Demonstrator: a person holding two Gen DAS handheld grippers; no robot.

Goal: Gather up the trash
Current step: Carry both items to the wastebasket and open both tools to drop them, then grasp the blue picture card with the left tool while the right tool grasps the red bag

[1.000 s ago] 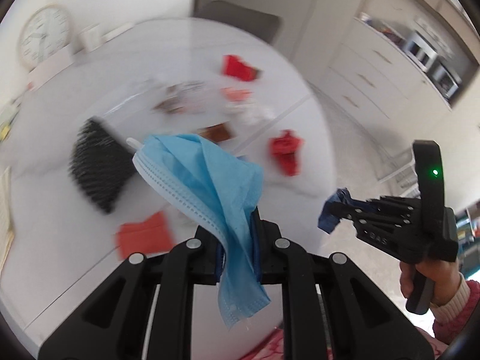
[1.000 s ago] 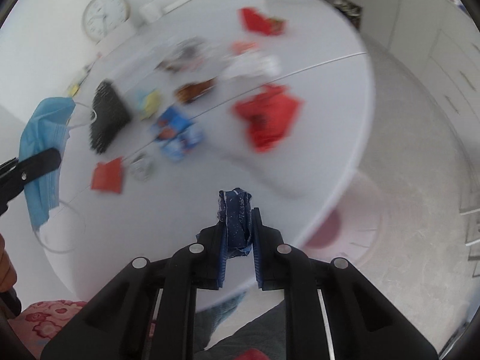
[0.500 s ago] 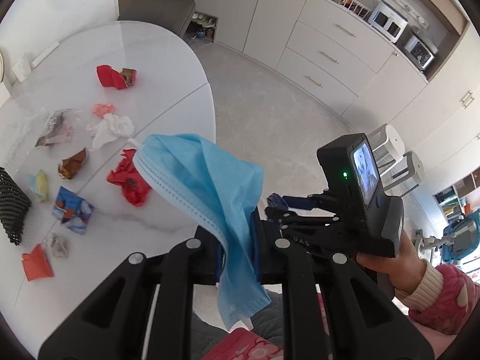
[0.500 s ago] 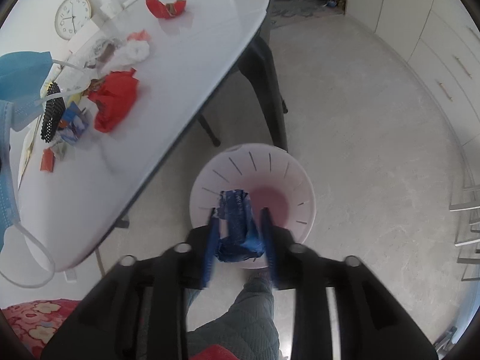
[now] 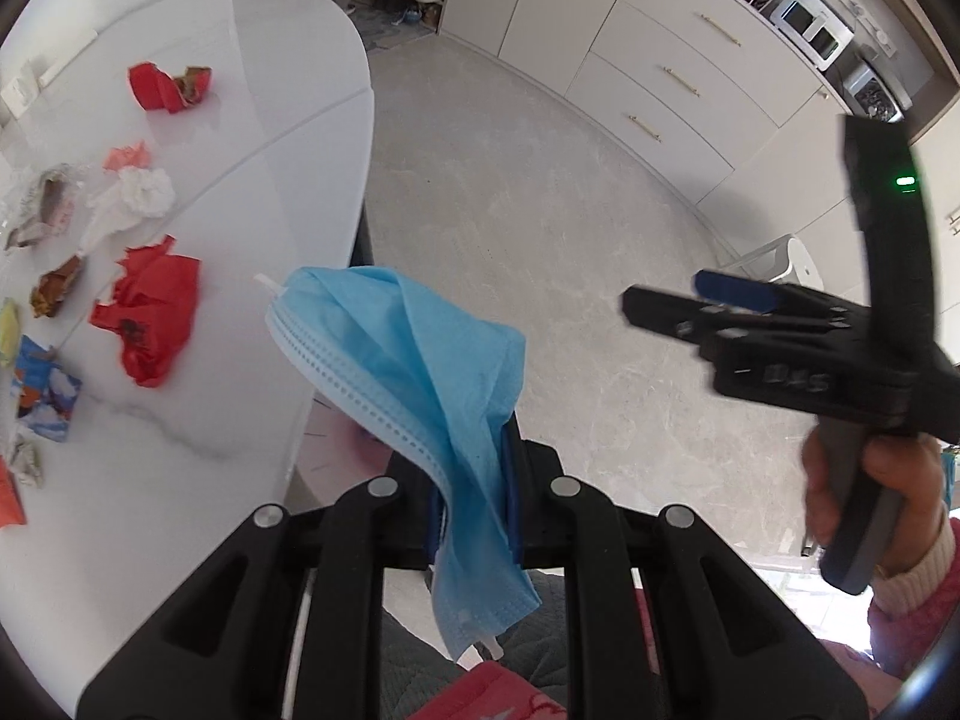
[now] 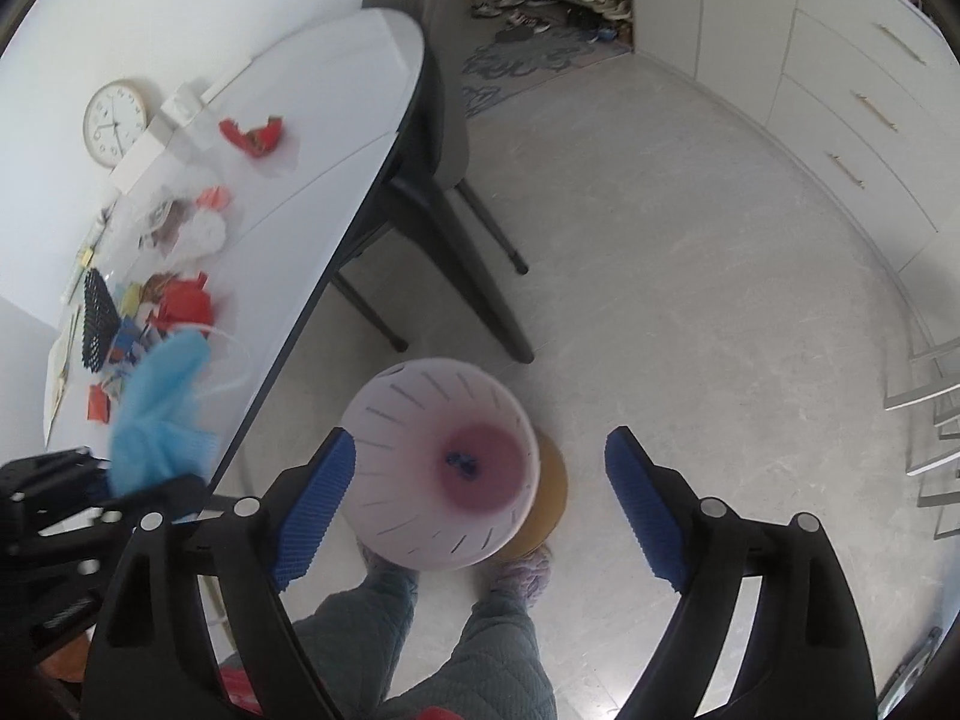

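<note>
My left gripper point(image 5: 471, 468) is shut on a blue face mask point(image 5: 420, 354), which hangs over the jaws beside the table edge; the mask also shows in the right wrist view point(image 6: 159, 420). My right gripper point(image 6: 480, 480) is open and empty above a white slotted waste bin point(image 6: 384, 414) on the floor. A small blue wrapper point(image 6: 462, 462) lies at the bin's bottom. In the left wrist view the right gripper point(image 5: 666, 300) is at the right, jaws apart. Several pieces of trash lie on the white table point(image 5: 252, 138): red crumpled paper point(image 5: 153, 315), a white tissue point(image 5: 141, 195), a red wrapper point(image 5: 165, 86).
A dark chair point(image 6: 444, 138) stands at the table's far end. White cabinets point(image 5: 678, 78) line the far wall. A black brush point(image 6: 96, 318) and a clock point(image 6: 114, 123) are on the table's far side. The person's legs point(image 6: 456, 648) are below the bin.
The right gripper opened and dropped the blue wrapper into the bin, then rose higher above it. The left gripper keeps hold of the mask and has shifted slightly toward the table edge.
</note>
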